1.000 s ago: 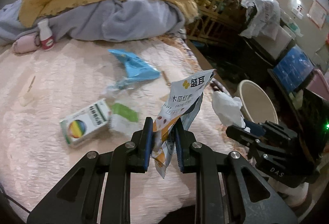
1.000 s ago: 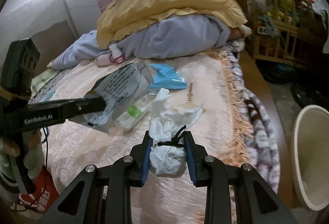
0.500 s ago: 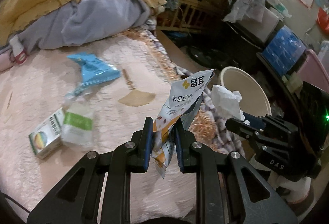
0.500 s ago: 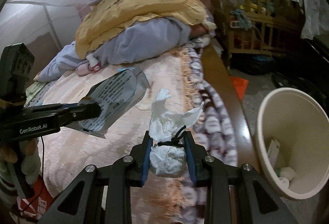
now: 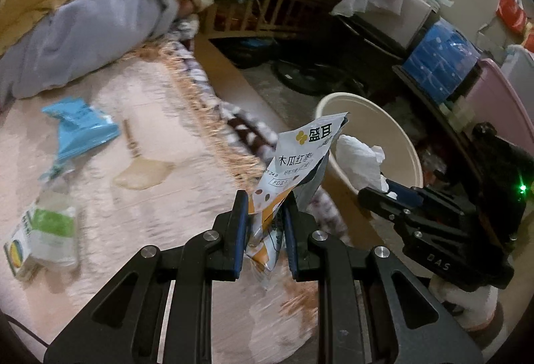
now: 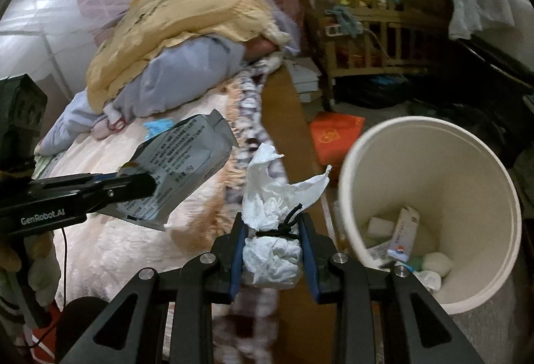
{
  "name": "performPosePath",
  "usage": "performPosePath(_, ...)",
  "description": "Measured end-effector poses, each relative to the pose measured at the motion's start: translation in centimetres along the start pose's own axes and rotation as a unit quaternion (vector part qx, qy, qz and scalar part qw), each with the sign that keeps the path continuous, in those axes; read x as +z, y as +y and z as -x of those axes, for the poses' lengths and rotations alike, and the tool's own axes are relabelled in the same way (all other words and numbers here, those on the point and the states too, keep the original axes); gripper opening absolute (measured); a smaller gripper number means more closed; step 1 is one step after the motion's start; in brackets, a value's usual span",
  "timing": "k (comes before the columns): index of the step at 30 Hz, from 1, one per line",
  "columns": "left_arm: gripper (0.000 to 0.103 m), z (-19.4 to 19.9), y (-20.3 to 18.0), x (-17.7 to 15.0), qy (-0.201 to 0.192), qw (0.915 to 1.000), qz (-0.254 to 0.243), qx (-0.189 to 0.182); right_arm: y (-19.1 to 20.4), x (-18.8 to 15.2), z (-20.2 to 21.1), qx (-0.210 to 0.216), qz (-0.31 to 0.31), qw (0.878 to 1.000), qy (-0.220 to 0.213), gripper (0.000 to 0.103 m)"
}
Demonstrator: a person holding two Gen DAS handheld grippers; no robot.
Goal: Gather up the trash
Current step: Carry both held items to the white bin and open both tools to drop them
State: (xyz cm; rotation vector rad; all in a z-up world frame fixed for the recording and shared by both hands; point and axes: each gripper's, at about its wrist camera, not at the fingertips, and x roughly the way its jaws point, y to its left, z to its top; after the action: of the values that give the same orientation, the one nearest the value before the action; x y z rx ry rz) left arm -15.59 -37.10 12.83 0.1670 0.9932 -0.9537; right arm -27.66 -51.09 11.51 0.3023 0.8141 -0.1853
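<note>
My left gripper (image 5: 265,197) is shut on a white and orange snack packet (image 5: 297,160) held above the bed's right edge. My right gripper (image 6: 272,220) is shut on a crumpled white tissue wad (image 6: 272,250) tied with a black band, just left of the cream trash bin (image 6: 500,184). The bin holds several bits of trash. In the left wrist view the right gripper (image 5: 373,192) with the tissue wad (image 5: 358,160) is in front of the bin (image 5: 393,130). In the right wrist view the left gripper (image 6: 143,185) holds the packet (image 6: 183,170) at the left.
On the pink bed cover (image 5: 167,197) lie a blue wrapper (image 5: 80,127), a small wooden spatula (image 5: 140,170), a clear packet with green label (image 5: 53,230) and a small box (image 5: 15,255). Bedding (image 6: 187,40) is piled behind. A wooden crib (image 6: 373,23) and storage boxes (image 5: 440,57) stand beyond the bin.
Both grippers have swung right, off the middle of the bed toward the bin. The bin is now large and close in the right wrist view. Both still hold their trash.
</note>
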Motion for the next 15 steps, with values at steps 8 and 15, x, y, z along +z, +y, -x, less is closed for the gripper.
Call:
performPosePath(8,0.018,-2.3,-3.5,2.0,0.004,0.9995,-0.016,-0.027,-4.9,-0.2,0.9,-0.031,-0.032,0.999,-0.006,0.029)
performPosePath(15,0.018,-4.7,-6.3,3.6,0.010,0.9985,-0.027,-0.046,-8.6,-0.5,1.4,-0.056,-0.055,0.997,-0.004,0.029)
